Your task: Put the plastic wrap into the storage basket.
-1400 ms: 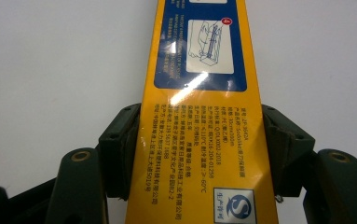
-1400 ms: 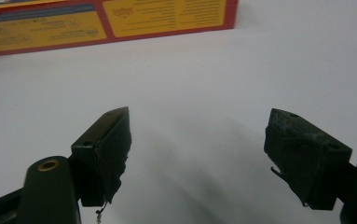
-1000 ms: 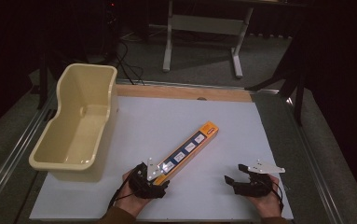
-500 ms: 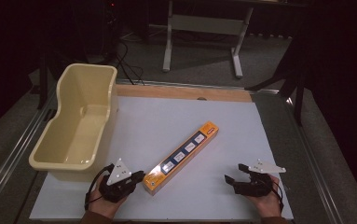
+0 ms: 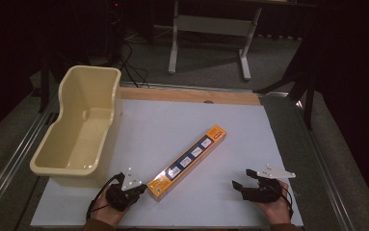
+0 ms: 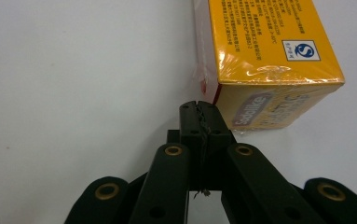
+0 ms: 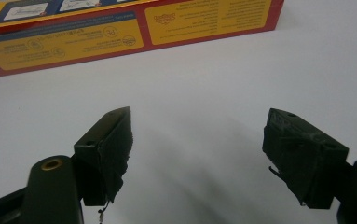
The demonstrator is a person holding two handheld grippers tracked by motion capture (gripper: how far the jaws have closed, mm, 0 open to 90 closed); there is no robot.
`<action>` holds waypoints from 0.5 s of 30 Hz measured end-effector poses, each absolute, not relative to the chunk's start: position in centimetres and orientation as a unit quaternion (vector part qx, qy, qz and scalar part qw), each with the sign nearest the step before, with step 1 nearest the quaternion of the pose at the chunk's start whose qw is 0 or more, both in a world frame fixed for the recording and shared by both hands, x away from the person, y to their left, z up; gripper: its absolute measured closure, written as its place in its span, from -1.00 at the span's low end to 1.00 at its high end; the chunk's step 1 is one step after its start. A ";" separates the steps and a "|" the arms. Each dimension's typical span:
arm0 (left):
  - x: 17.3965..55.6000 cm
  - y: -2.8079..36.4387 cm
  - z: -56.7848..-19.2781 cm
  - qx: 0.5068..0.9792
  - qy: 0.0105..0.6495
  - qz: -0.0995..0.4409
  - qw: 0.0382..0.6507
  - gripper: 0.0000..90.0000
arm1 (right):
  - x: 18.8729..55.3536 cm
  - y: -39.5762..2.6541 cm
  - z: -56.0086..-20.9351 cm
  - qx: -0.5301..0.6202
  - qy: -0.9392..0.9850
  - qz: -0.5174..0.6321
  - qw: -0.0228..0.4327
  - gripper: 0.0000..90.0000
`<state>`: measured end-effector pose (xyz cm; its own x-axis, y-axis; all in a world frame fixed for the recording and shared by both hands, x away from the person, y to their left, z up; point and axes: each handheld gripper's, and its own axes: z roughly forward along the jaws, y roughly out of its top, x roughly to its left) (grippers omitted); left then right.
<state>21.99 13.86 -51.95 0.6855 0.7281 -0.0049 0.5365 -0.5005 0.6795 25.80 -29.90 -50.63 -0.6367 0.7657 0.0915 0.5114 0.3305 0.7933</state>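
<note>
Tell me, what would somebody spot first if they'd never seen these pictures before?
Probably the long orange box, lying slantwise in the middle of the white table. Next, the big cream tub standing empty at the table's left edge. Then the two black claws at the near edge: the left claw, shut with nothing in it, sits right by the box's near end, and the right claw waits open, off to the right.

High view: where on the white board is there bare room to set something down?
Bare patches: between the long orange box and the board's wooden far edge, and right of the box above the right tongs. Crowded: near-left corner, with the tub, left tongs and box end.
</note>
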 end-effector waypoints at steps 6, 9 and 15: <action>21.0 10.9 -52.0 0.871 0.324 0.120 0.349 1.00 | 25.8 -29.7 -50.5 0.400 0.799 0.423 0.151 -0.48; 20.4 8.4 -52.1 0.881 0.292 0.110 0.354 1.00 | 25.8 -29.9 -50.3 0.408 0.789 0.435 0.145 -0.48; 20.2 4.5 -52.8 0.887 0.266 0.082 0.369 1.00 | 25.7 -30.3 -49.9 0.429 0.766 0.459 0.138 -0.48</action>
<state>20.22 4.54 -52.77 0.8446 0.5329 -0.0505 0.4117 -0.5864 0.6976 25.71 -30.32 -49.92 -0.5933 0.7841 0.1823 0.5309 0.2109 0.8208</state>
